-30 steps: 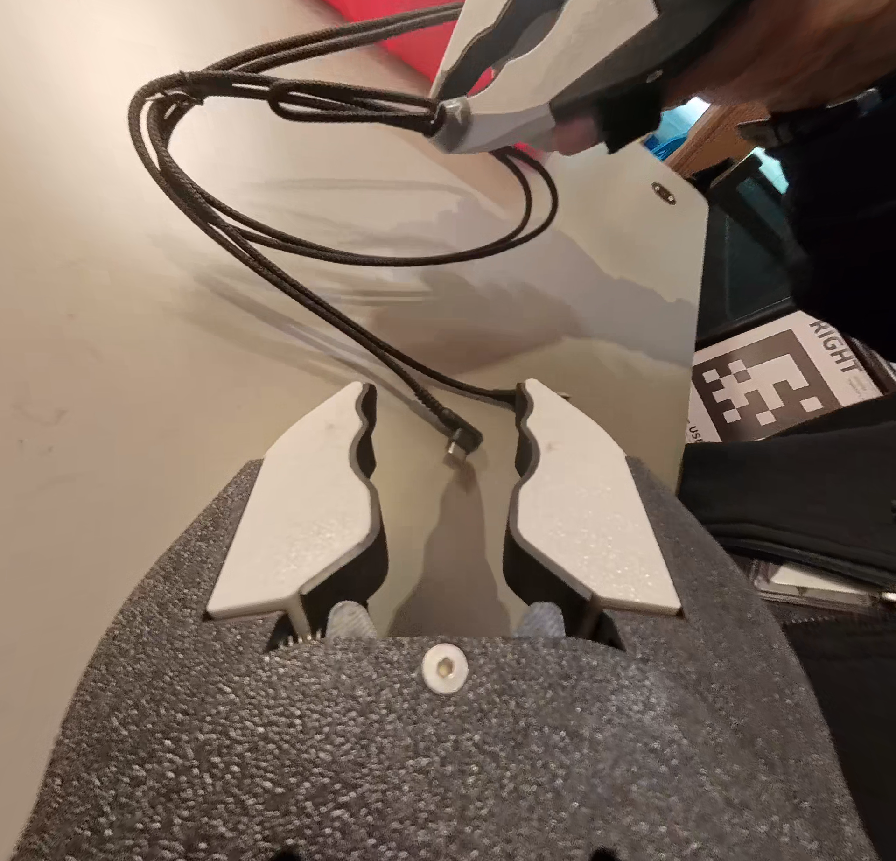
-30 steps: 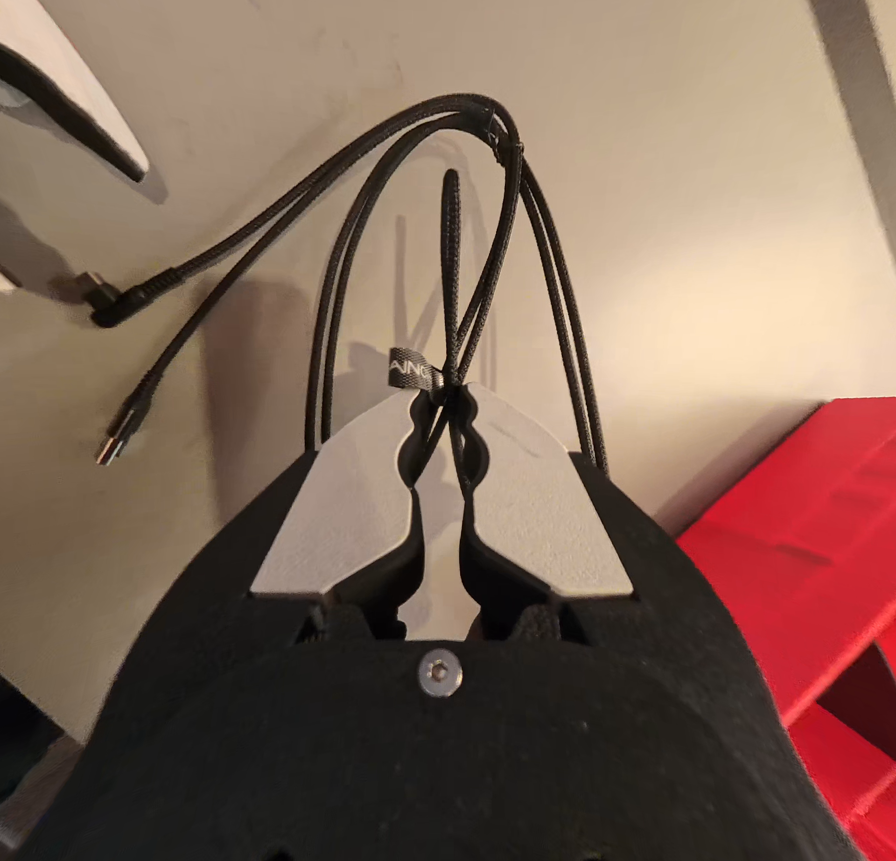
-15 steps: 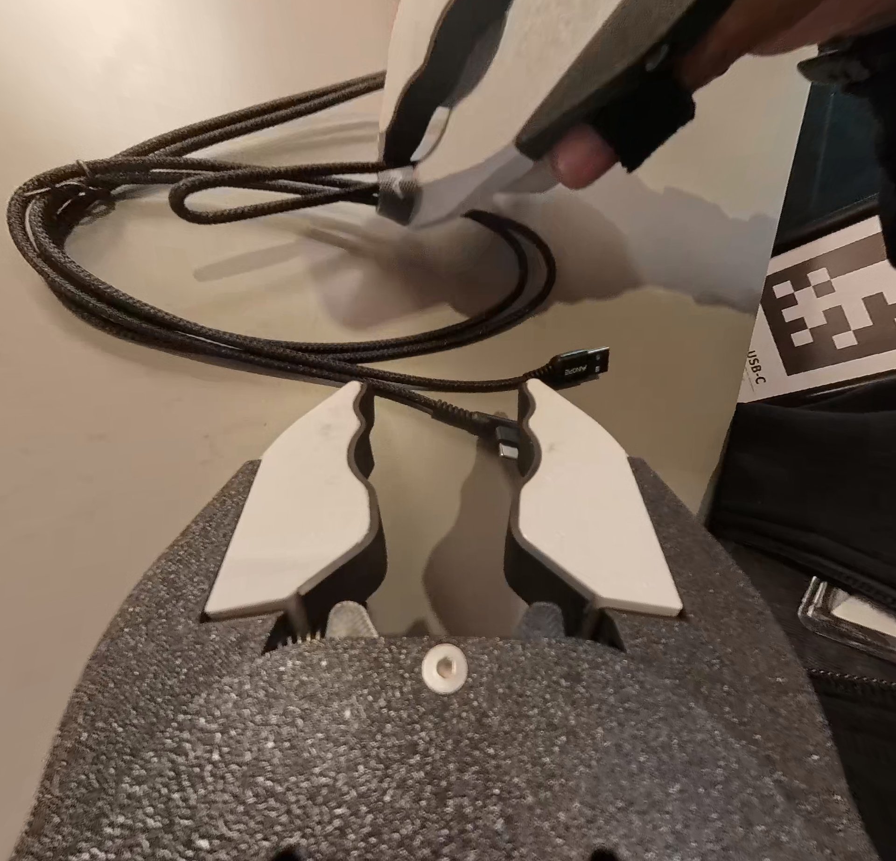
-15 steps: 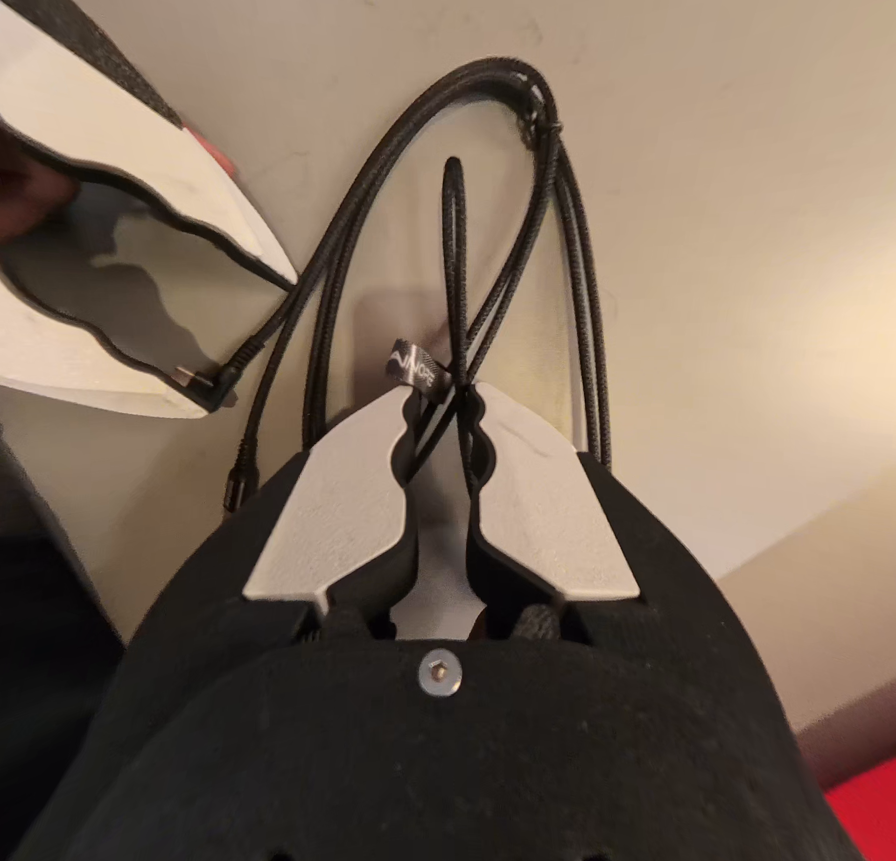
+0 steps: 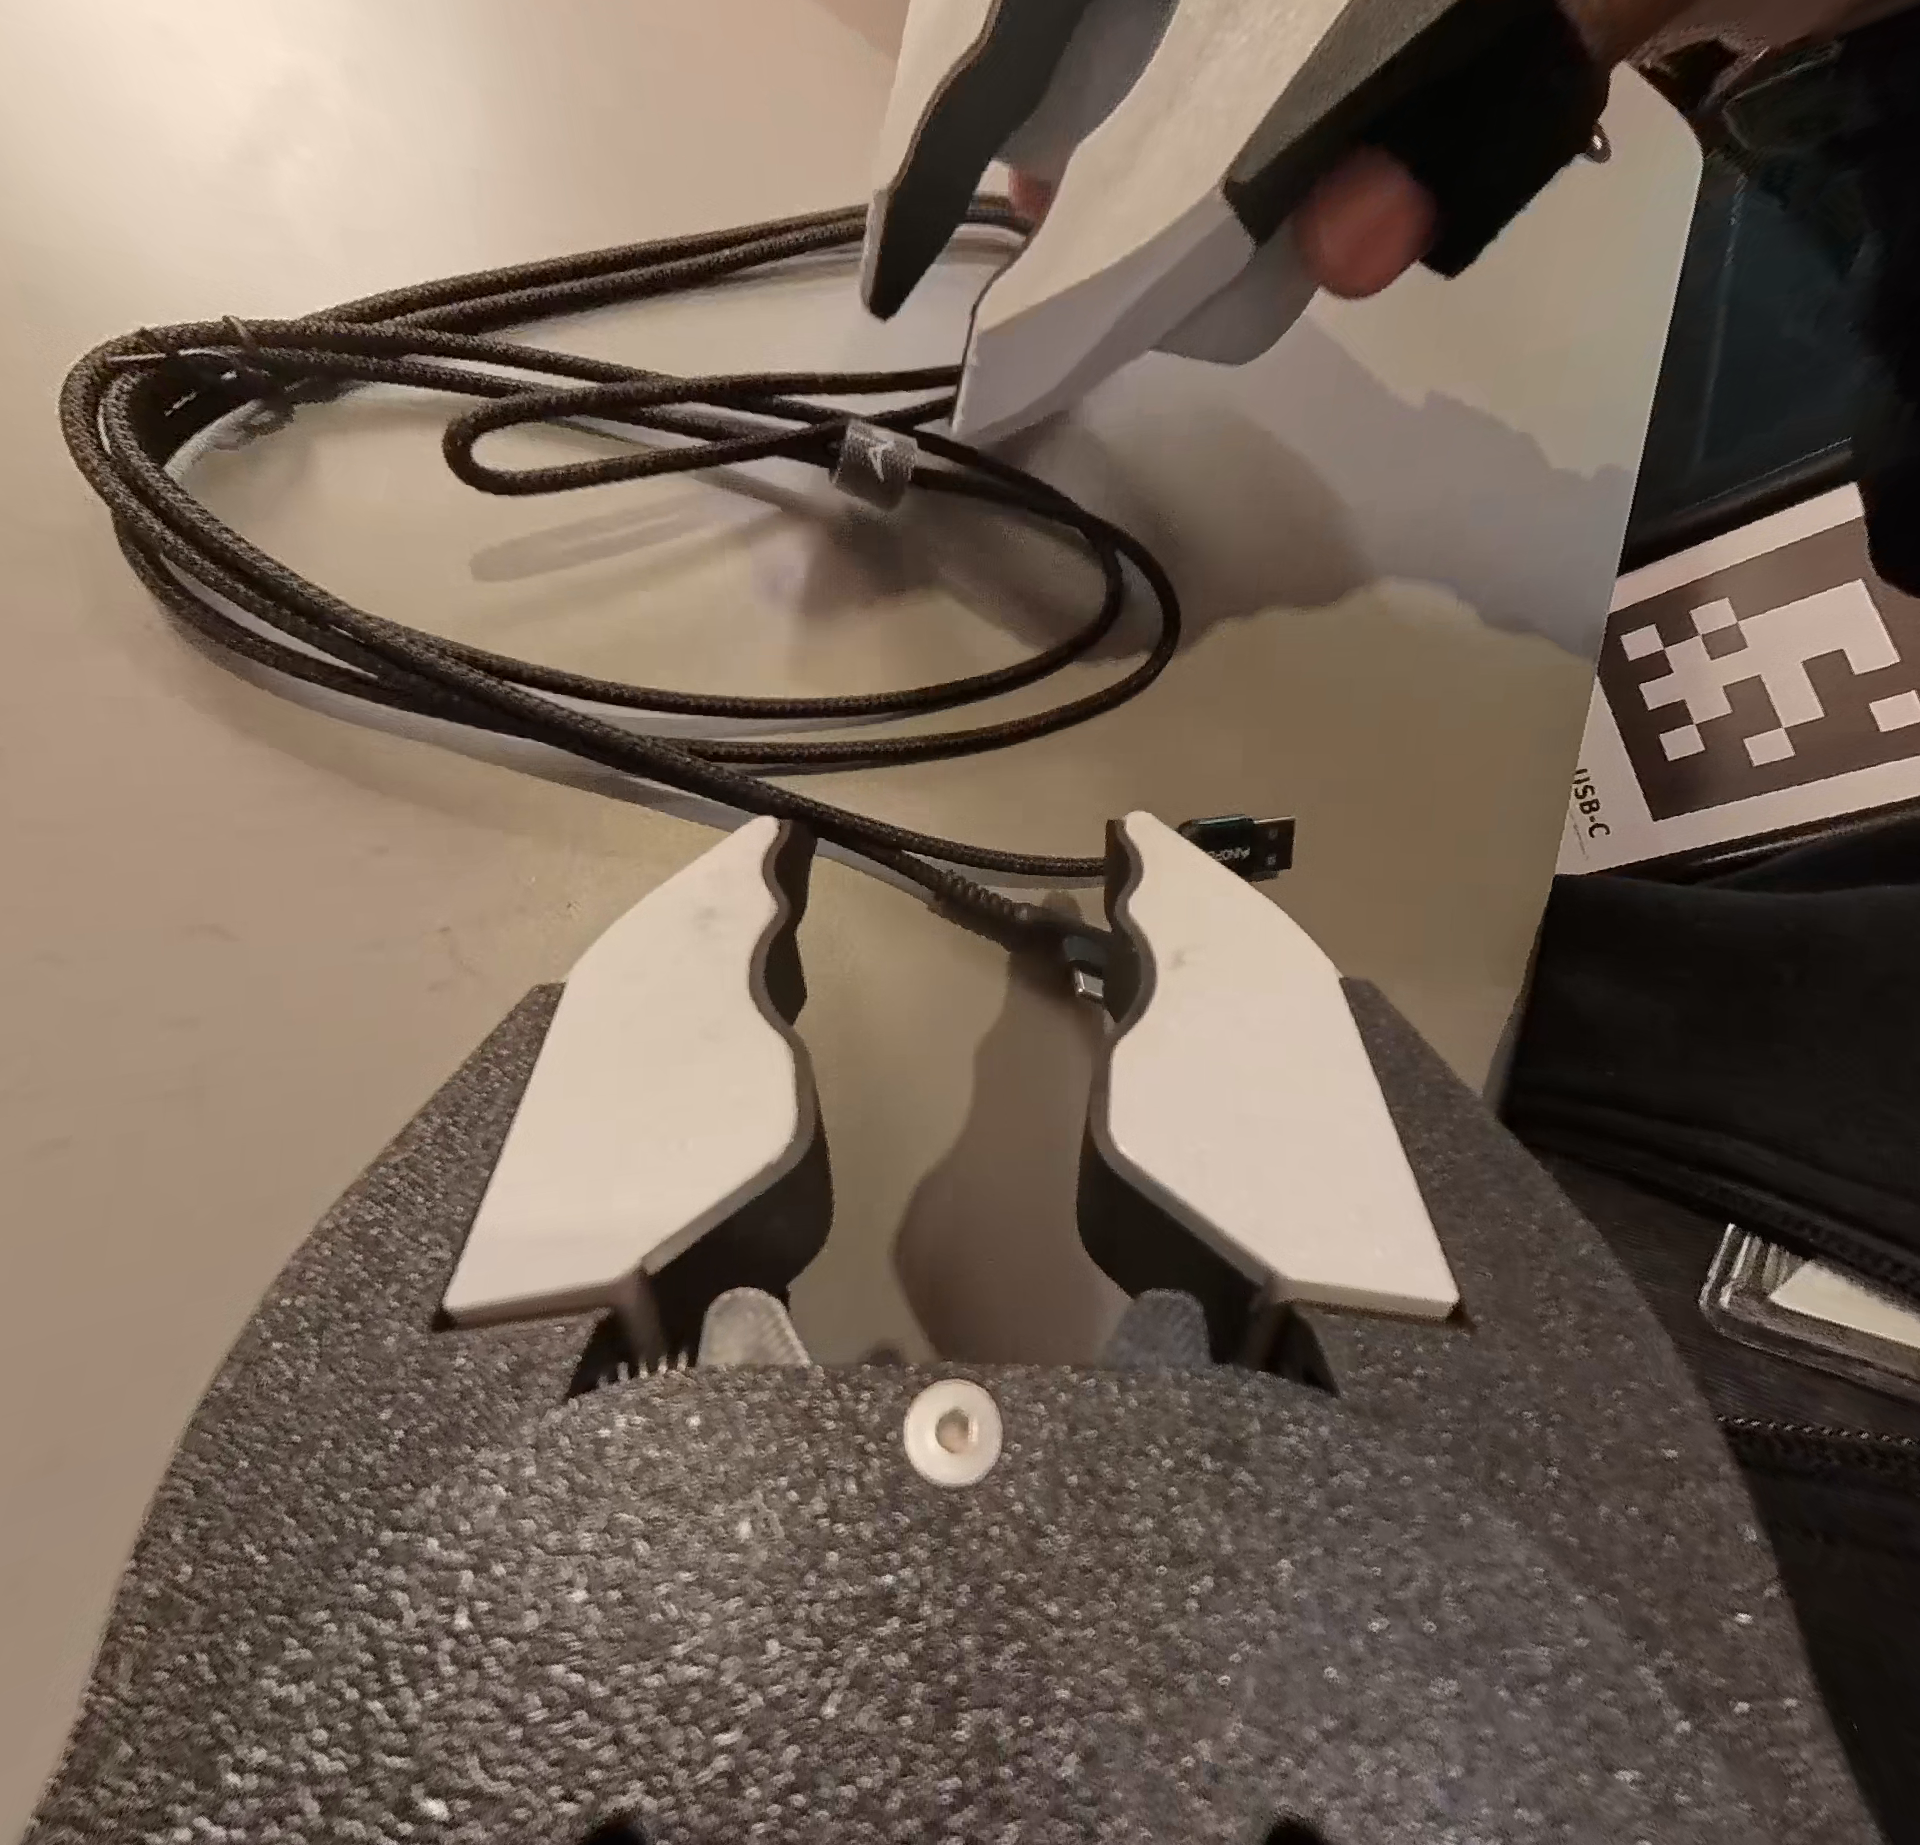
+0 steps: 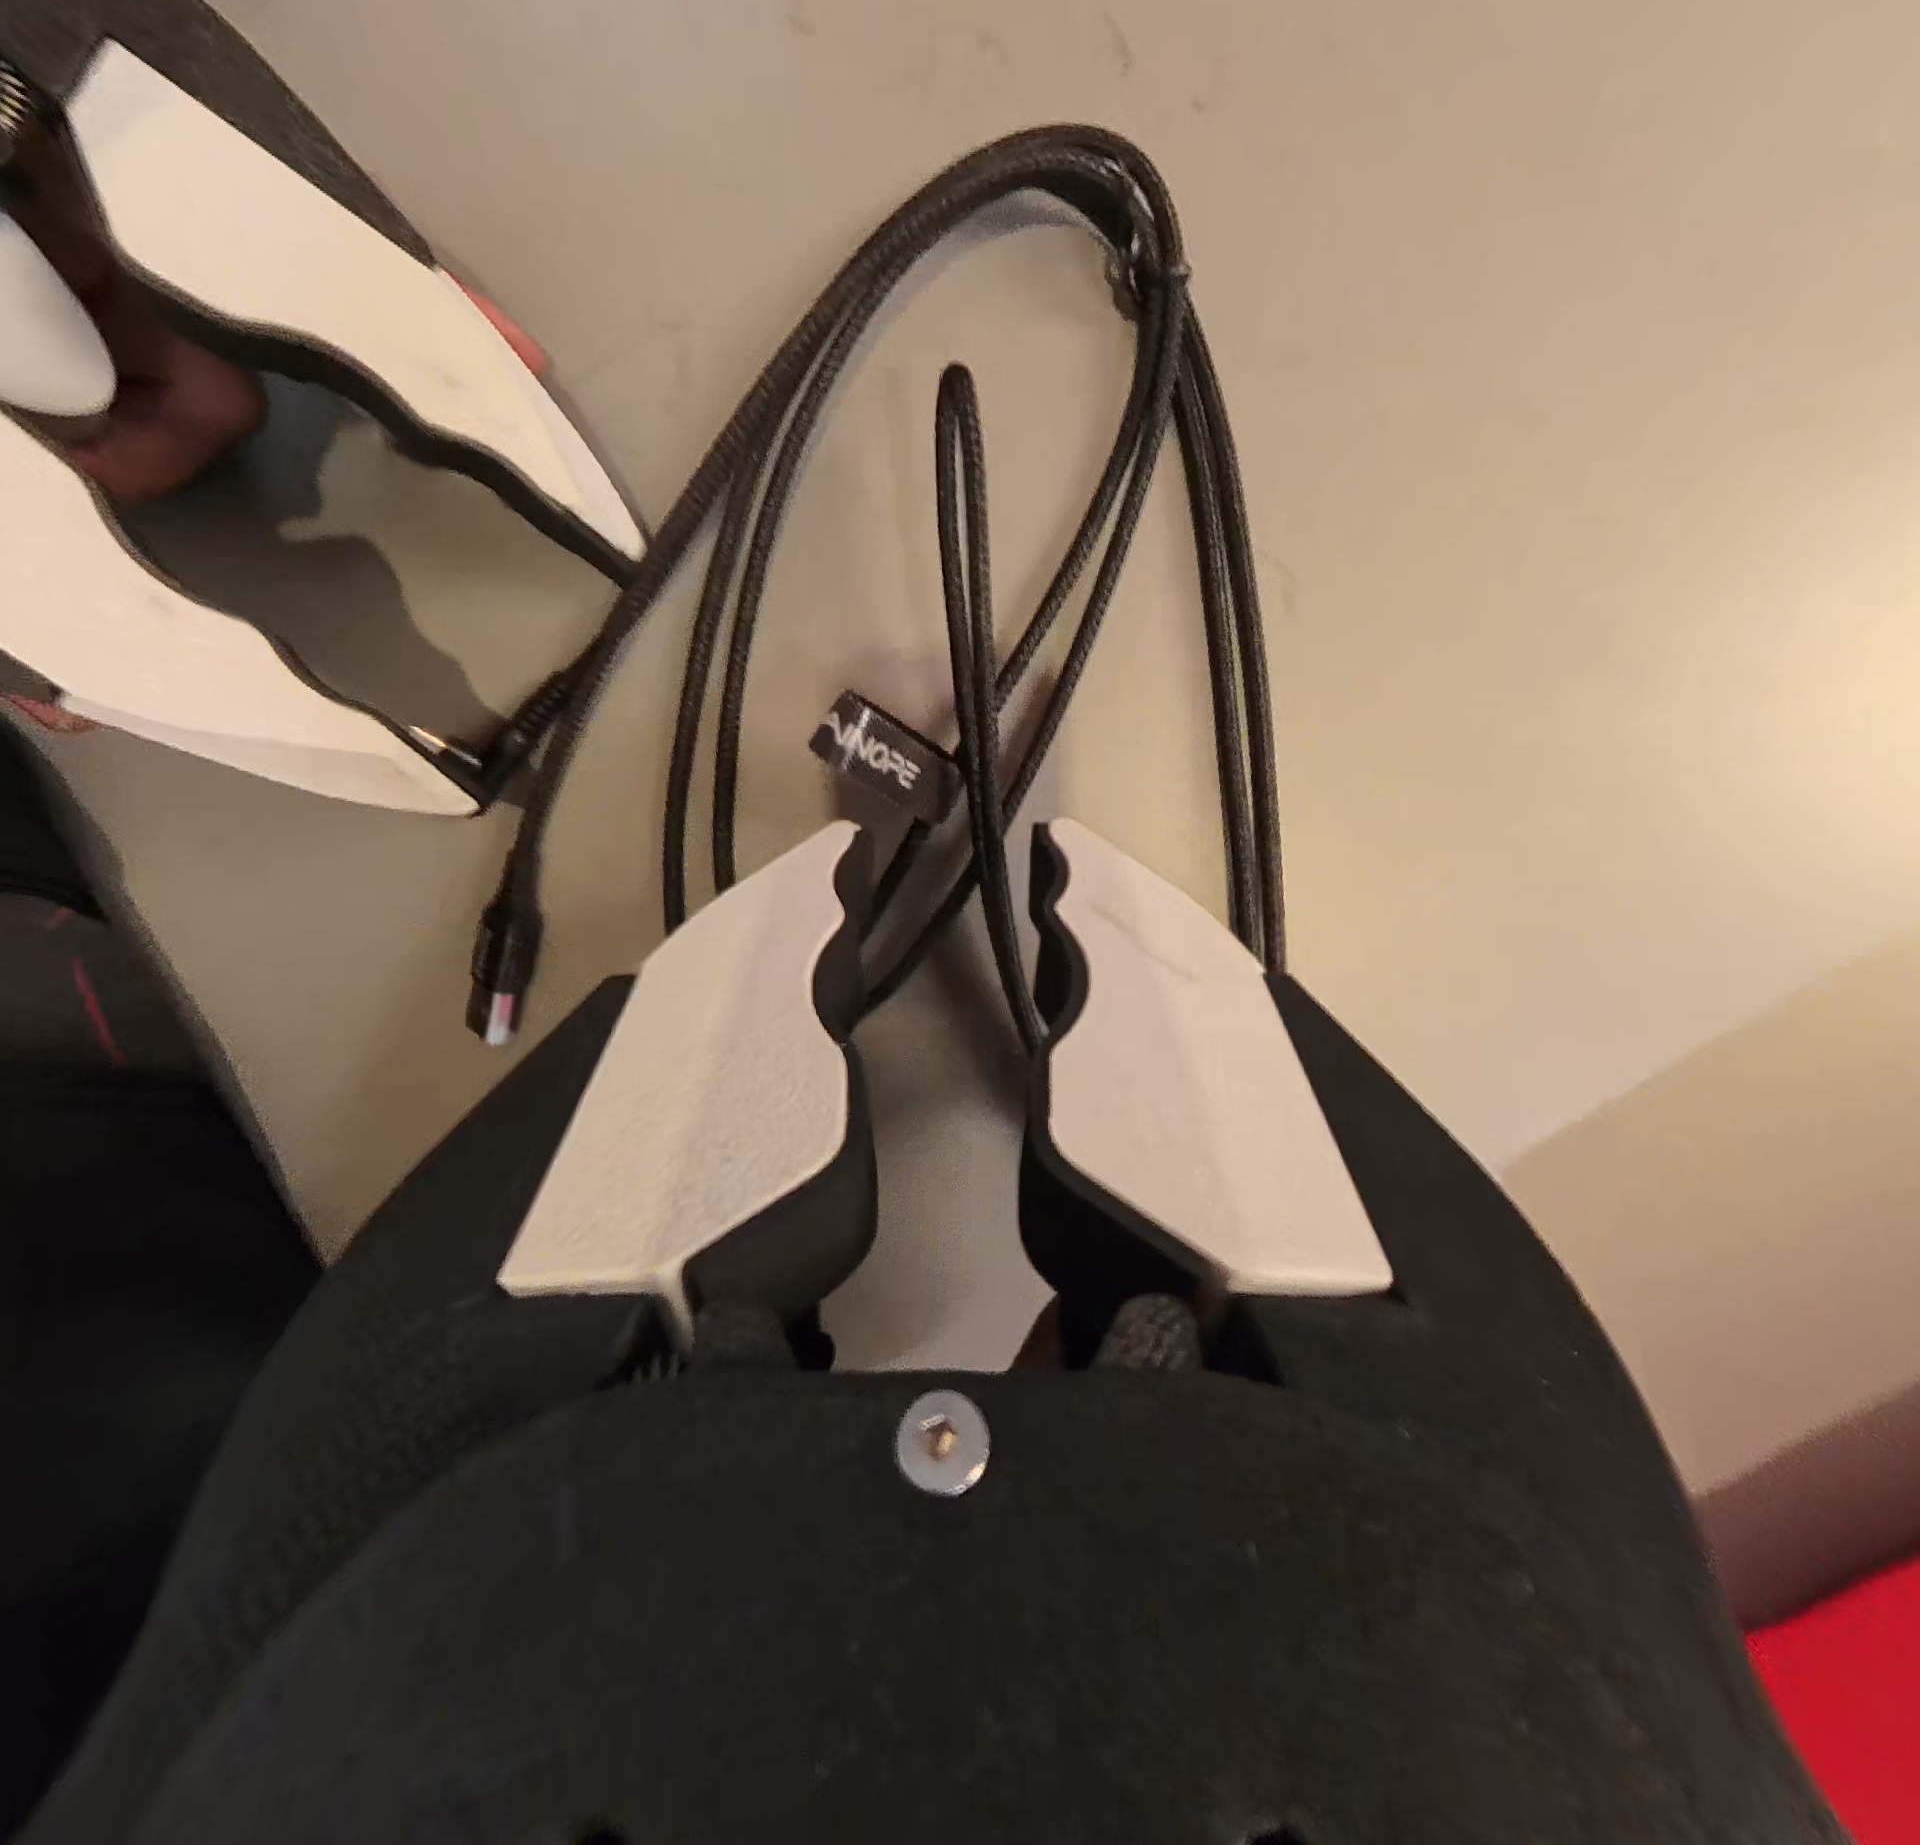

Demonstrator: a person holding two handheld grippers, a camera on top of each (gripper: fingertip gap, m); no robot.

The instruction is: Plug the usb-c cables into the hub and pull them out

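A black braided usb-c cable (image 5: 644,694) lies coiled on the beige table (image 5: 312,964), tied with a small strap (image 5: 868,460). Its angled usb-c plug (image 5: 1086,974) lies between my left gripper's (image 5: 951,860) open fingers, against the inside of the right finger. The cable's straight plug (image 5: 1242,850) lies just beyond that finger. My right gripper (image 6: 945,839) is open, with loose cable strands (image 6: 977,652) running between its fingers and the strap (image 6: 878,756) just ahead. In the left wrist view it (image 5: 930,361) hovers just above the strap.
A printed marker card (image 5: 1766,673) and a black bag (image 5: 1714,1068) lie off the table's right edge. A red object (image 6: 1849,1712) sits at the lower right of the right wrist view. The left gripper (image 6: 540,673) shows at upper left there. The tips of one gripper are about 9 cm away from the tips of the other.
My right gripper has opened and let go of the cable bundle, which has dropped from the air onto the table. The angled plug now rests against my left gripper's right finger.
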